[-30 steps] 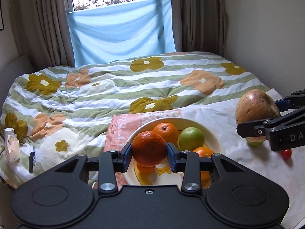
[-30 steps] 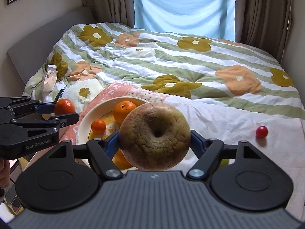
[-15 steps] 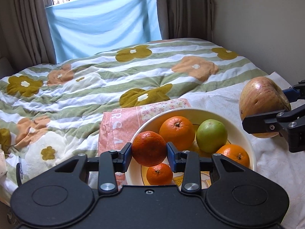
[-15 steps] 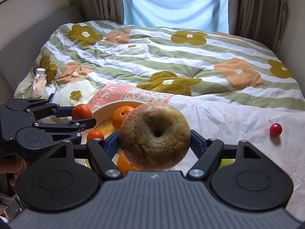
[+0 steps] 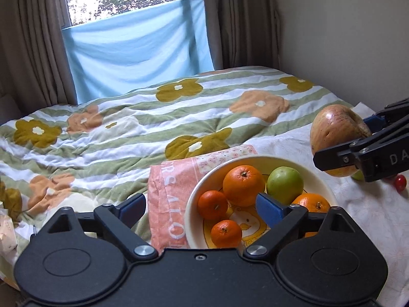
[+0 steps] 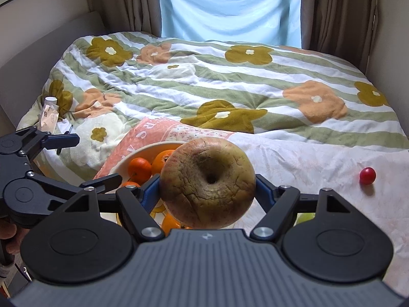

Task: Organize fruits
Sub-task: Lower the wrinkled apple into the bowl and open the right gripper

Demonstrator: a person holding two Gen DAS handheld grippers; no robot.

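The left gripper [image 5: 199, 208] has just been opening; its jaws now stand wide apart with nothing between the blue pads. The mandarin [image 5: 212, 204] it carried lies in the bowl [image 5: 323, 188], just ahead of the gap between its fingers. Beside that fruit in the bowl sit a large orange [image 5: 243, 185] touching it on the right, a green apple [image 5: 285, 185] further right, a second orange [image 5: 313, 202] partly hidden behind the left gripper's right finger, and a small mandarin [image 5: 226, 233] nearest the gripper body. The bowl rests on a pink towel [image 5: 170, 192] spread on the flowered quilt [image 5: 127, 133].

The right gripper [image 6: 207, 194] is closed on a big, browned, cracked apple [image 6: 207, 184], both pads pressing its sides, and holds it off the bed, above the bowl's near-right edge. To the right of this gripper, well apart, a small red cherry tomato [image 6: 367, 176] lies on the white cloth [image 6: 306, 158]. A pale green fruit [image 6: 305, 217] peeks out just behind its right finger. A person's fingers [image 6: 10, 235] show at the left gripper's handle.
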